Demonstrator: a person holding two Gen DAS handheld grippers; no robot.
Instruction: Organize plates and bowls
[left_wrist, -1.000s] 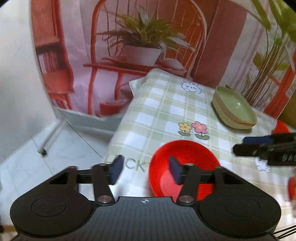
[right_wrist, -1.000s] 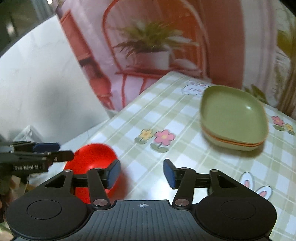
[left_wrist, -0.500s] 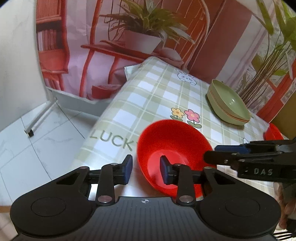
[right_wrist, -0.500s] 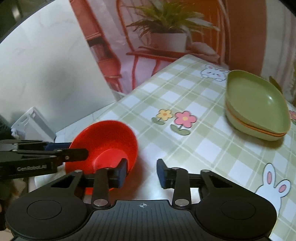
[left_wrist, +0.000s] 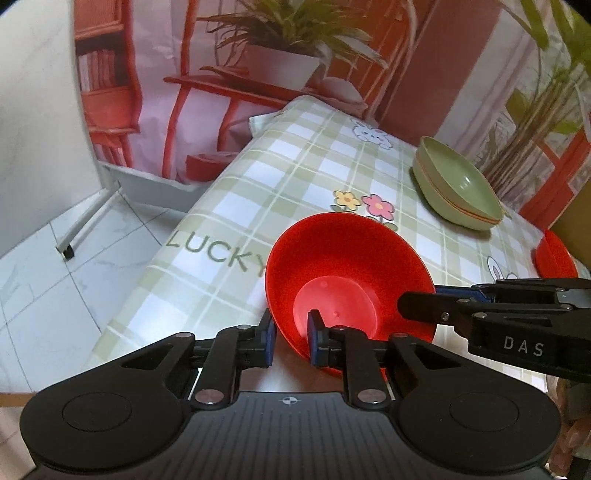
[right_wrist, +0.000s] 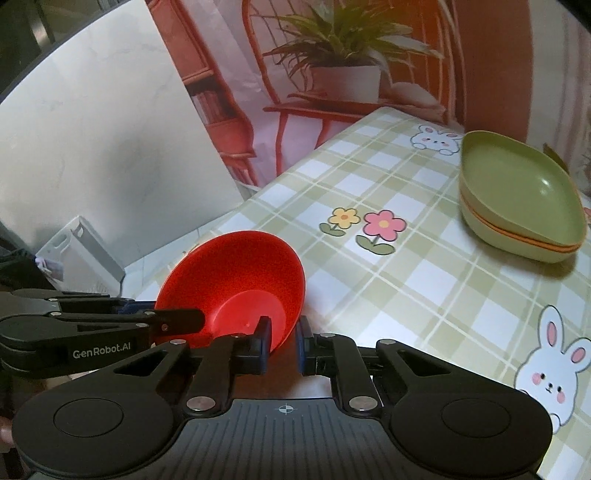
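The left hand-held gripper (left_wrist: 290, 338) has just been closing and now pinches the near wall of the red bowl (left_wrist: 343, 266), one blue pad outside the rim and the other inside. The right hand-held gripper (right_wrist: 282, 341) has likewise just been closing and clamps the same bowl's rim from its other side, one pad inside and one outside. In each wrist view the other hand-held gripper reaches in from the side to the bowl's rim. The bowl sits tilted at the near left corner of the counter (left_wrist: 306, 162), just beside the printed word LUCKY (left_wrist: 218, 251) on the checked cloth. Past two printed flowers (right_wrist: 364, 225), a stack of green dishes (right_wrist: 517, 199) stands toward the far right edge, well apart from the bowl. A second red bowl (left_wrist: 554, 254) peeks in at the right edge.
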